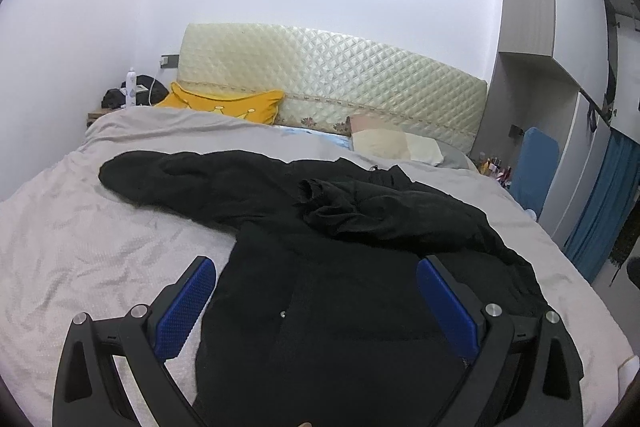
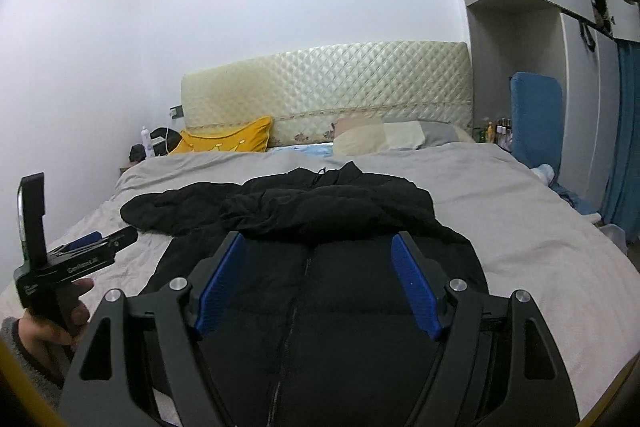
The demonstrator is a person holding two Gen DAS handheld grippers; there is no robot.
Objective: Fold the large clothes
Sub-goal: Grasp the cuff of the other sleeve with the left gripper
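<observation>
A: Although nothing is gripped yet, where is the black jacket (image 1: 340, 267) found?

B: It is spread zip-up across the grey bed (image 1: 80, 247), filling the lower centre of both views, with one sleeve (image 1: 168, 179) thrown toward the upper left and the other bunched over the chest.

A: How is it judged to handle?

B: Soft, padded and bulky; slumping is expected, so the cuff or hem edge is favoured.

A: And the claws?

B: The left claw (image 1: 316, 291) is held spread above the jacket's lower body. The right claw (image 2: 318, 269) is likewise spread over the zip (image 2: 298, 307), pointed toward the headboard (image 2: 328, 83); nothing is pinched.
</observation>
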